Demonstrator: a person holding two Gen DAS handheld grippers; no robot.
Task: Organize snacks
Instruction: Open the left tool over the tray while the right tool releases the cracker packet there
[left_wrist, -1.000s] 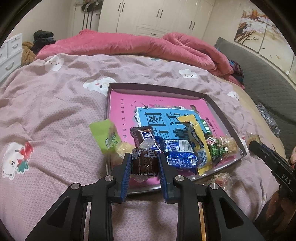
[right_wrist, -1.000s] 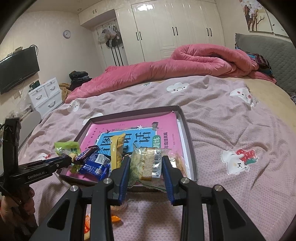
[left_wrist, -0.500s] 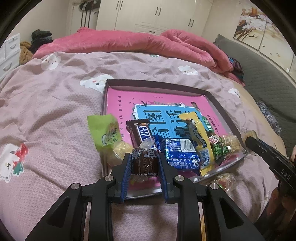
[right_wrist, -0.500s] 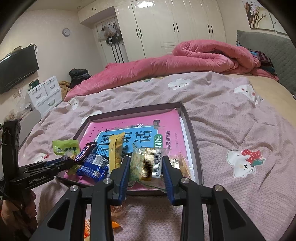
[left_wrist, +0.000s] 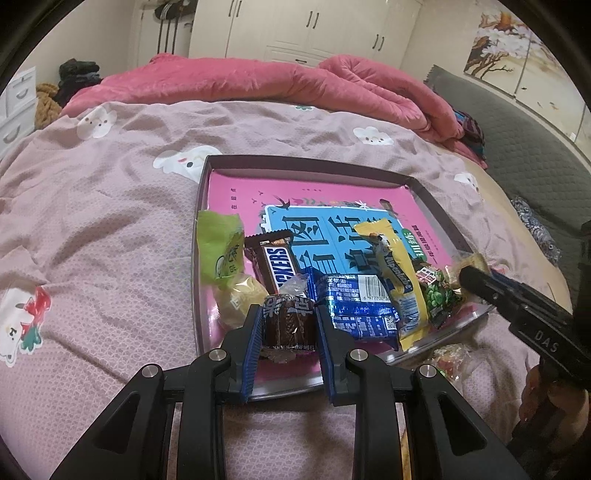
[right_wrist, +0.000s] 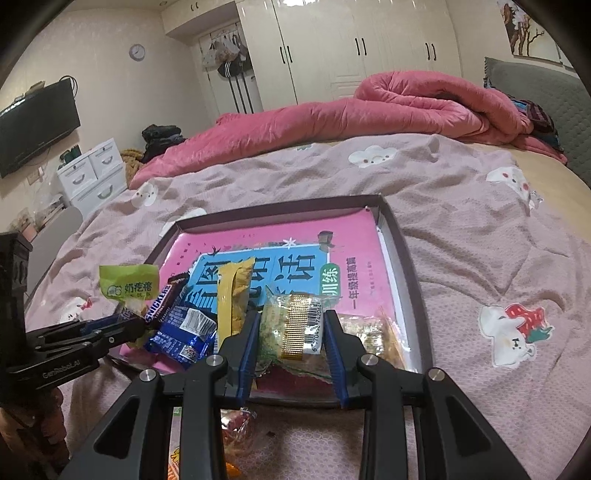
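1. Most of the snacks are already lying in the tray (left_wrist: 207, 236) on the bed (left_wrist: 96, 206): a green packet (left_wrist: 218, 240) leaning over its left rim, a Snickers bar (left_wrist: 275, 264), a blue biscuit pack (left_wrist: 354, 306) and a yellow stick pack (left_wrist: 391, 266), all crowding the near end over a pink book (right_wrist: 295, 236)
2. Two more are being carried in, I judge: the left gripper (left_wrist: 290, 328) is clenching a dark brown sweet (left_wrist: 290, 325) over the near rim, and the right gripper (right_wrist: 291, 339) is grasping a clear noodle-like packet (right_wrist: 291, 325) between its fingers
3. Some wrapped pieces are still waiting on the bedspread outside the tray, such as a clear candy bag (left_wrist: 448, 358)
4. Behind, a rose quilt (right_wrist: 369, 110) is lying heaped before white wardrobes (right_wrist: 369, 48)
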